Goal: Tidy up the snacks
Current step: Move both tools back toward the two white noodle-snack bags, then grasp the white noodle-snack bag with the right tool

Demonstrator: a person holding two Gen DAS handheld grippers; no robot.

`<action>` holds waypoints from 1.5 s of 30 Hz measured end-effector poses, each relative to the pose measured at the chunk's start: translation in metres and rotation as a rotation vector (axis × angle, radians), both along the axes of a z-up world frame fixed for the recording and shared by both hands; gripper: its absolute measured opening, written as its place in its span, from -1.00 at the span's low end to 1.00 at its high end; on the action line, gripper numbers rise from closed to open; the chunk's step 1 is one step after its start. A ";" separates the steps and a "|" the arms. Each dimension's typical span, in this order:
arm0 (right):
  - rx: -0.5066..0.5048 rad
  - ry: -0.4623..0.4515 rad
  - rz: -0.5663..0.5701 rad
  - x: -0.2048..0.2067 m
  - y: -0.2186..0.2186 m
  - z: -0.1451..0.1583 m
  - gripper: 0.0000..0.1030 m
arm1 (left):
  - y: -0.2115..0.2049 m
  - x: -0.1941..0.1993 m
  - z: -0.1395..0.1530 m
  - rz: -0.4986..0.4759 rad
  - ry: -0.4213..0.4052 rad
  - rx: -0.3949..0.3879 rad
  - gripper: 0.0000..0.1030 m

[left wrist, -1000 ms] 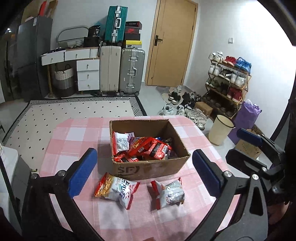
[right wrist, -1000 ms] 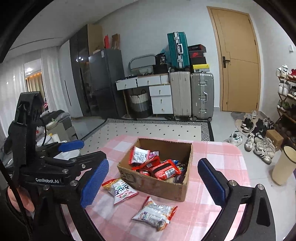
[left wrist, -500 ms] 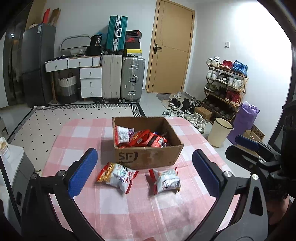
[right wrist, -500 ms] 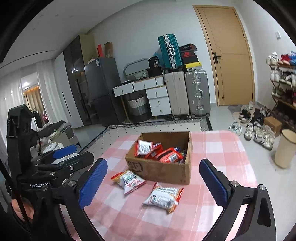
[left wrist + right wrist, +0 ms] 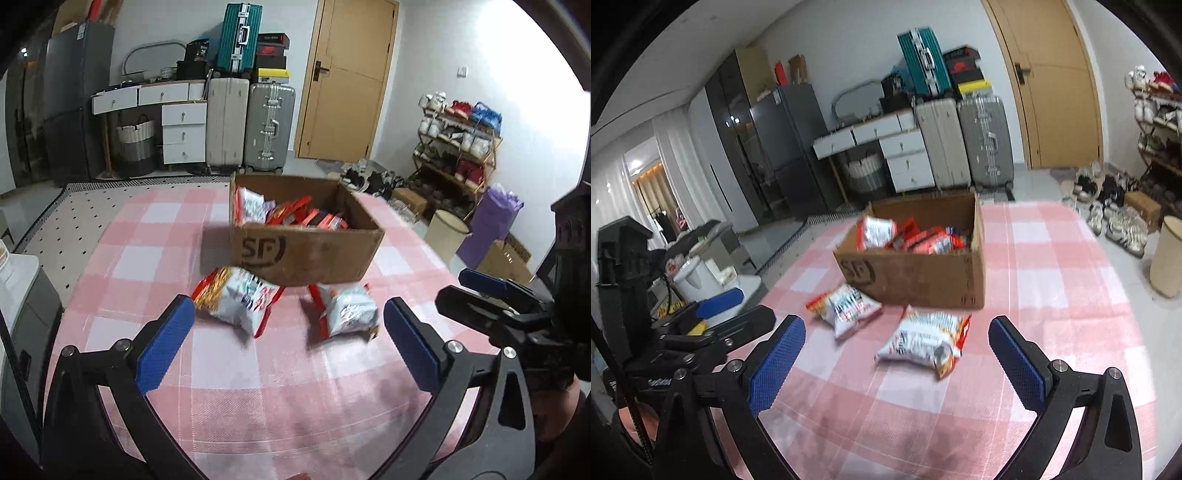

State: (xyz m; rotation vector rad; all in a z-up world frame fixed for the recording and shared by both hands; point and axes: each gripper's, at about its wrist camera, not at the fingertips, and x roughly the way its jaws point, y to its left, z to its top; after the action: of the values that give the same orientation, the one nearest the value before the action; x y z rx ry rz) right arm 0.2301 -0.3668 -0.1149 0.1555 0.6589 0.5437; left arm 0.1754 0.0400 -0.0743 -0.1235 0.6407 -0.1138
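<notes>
An open cardboard box point(image 5: 306, 254) marked SF stands on the pink checked tablecloth point(image 5: 258, 387) and holds several red and white snack packets point(image 5: 295, 216). Two more packets lie in front of it: the left packet point(image 5: 236, 297) and the right packet point(image 5: 349, 310). They also show in the right wrist view: the box point(image 5: 923, 273), the left packet point(image 5: 846, 304), the right packet point(image 5: 925, 338). My left gripper point(image 5: 290, 347) is open and empty, short of the packets. My right gripper point(image 5: 897, 365) is open and empty near the right packet.
The table's right edge drops to the floor by a beige bin point(image 5: 445, 236) and a purple bag point(image 5: 491, 221). A shoe rack point(image 5: 458, 147) stands at the right wall. Suitcases point(image 5: 247, 125) and drawers point(image 5: 183, 127) line the back wall. A white appliance point(image 5: 698, 277) stands left of the table.
Both grippers have dropped lower and drawn back from the box, so the box and packets sit higher in both views. Both stay open. The packets have not moved.
</notes>
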 end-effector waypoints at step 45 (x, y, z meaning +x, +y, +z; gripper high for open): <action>-0.047 0.253 0.052 0.107 0.064 -0.122 0.39 | 0.025 0.054 -0.097 0.022 0.165 -0.039 0.97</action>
State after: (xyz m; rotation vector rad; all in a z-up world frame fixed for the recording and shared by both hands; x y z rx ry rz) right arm 0.3369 -0.3032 -0.2365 0.1650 0.9230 0.5633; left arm 0.2294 0.0654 -0.1709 -0.1785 0.8016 -0.0956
